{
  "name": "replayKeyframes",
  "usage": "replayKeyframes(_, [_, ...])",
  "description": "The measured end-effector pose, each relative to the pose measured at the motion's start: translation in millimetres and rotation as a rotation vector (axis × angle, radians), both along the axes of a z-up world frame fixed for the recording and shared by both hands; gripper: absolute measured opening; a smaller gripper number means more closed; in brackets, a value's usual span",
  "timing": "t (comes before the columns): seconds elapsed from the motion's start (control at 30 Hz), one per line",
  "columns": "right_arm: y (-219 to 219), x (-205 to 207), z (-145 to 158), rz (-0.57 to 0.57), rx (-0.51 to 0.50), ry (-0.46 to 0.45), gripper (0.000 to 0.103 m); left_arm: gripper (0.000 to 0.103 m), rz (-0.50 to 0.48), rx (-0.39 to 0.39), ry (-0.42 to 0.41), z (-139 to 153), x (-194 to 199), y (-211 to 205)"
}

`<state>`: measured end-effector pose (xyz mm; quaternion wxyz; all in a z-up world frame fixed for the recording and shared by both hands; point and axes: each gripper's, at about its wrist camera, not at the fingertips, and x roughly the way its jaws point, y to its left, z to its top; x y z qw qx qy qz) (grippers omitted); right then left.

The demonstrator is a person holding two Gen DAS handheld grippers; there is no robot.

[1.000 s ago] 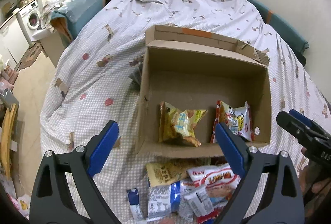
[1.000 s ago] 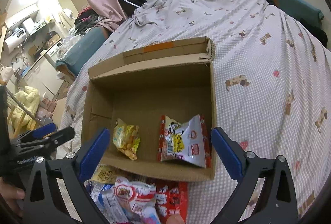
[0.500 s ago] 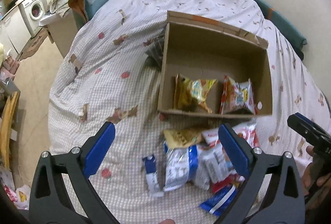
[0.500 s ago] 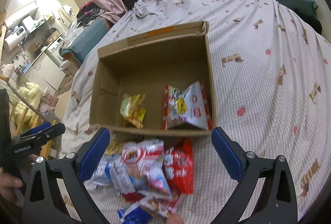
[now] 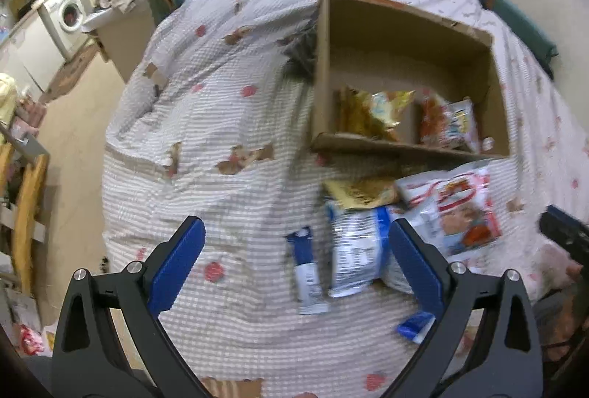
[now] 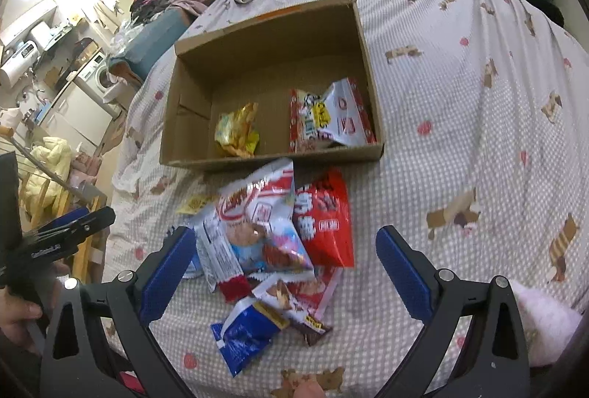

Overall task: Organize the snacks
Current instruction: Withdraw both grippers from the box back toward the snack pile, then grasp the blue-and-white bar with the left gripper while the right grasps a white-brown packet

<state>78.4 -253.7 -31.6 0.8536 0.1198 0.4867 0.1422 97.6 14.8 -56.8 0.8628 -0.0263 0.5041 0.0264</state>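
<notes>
Checked bedding with a dog print (image 6: 460, 125) covers the bed where my open brown cardboard box (image 6: 370, 92) sits, holding a crumpled yellow snack bag (image 6: 237, 131) and a red-and-white snack packet (image 6: 329, 118). Just in front lies a heap of loose snack packets (image 6: 272, 236) — red, white and blue. Both my left gripper (image 5: 294, 260) and right gripper (image 6: 285, 269) hover above it, jaws wide apart, holding nothing.

Left gripper (image 5: 294, 258): jaws wide apart, holding nothing, above the bedspread (image 5: 206, 125). Box (image 5: 405, 41): open, on the bedspread; inside, a yellow bag (image 5: 371, 114) beside a red-and-white bag (image 5: 449, 124). Snack pile (image 5: 397, 214): loose packets just in front of the box. Washer (image 5: 68, 17): far left. View is blurred.
</notes>
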Motion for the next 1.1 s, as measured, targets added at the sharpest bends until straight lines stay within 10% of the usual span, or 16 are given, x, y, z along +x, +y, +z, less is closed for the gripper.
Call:
replayKeyframes(0.3, [-5.2,9.5,-12.3,-0.033,-0.004,0.032,0.101,0.094,0.059,-0.102,0.190,-45.1,7.0,23.7])
replayKeyframes(0.43, [-9.8,12.9,-13.8,-0.058,0.025,0.044,0.101,0.066,0.077,-0.162,0.263,-70.2,9.1,24.6])
replayKeyframes(0.7, [-15.1,16.4,-16.8,-0.078,0.039,0.059,0.101,0.047,0.070,-0.163,0.377,-113.2,21.4,11.5])
replayKeyframes(0.83, [-17.1,18.5,-24.1,-0.074,0.033,0.098,0.101,0.015,0.061,-0.140,0.413,-126.5,20.6,8.8])
replayKeyframes(0.97, [-11.5,17.6,-42.4,-0.013,0.006,0.194,0.100,0.014,0.059,-0.130,0.386,-117.9,18.9,8.8])
replayKeyframes(1.1, [1.3,10.8,-57.4,0.094,0.001,0.262,0.072,0.014,0.049,-0.117,0.368,-110.6,13.9,5.5])
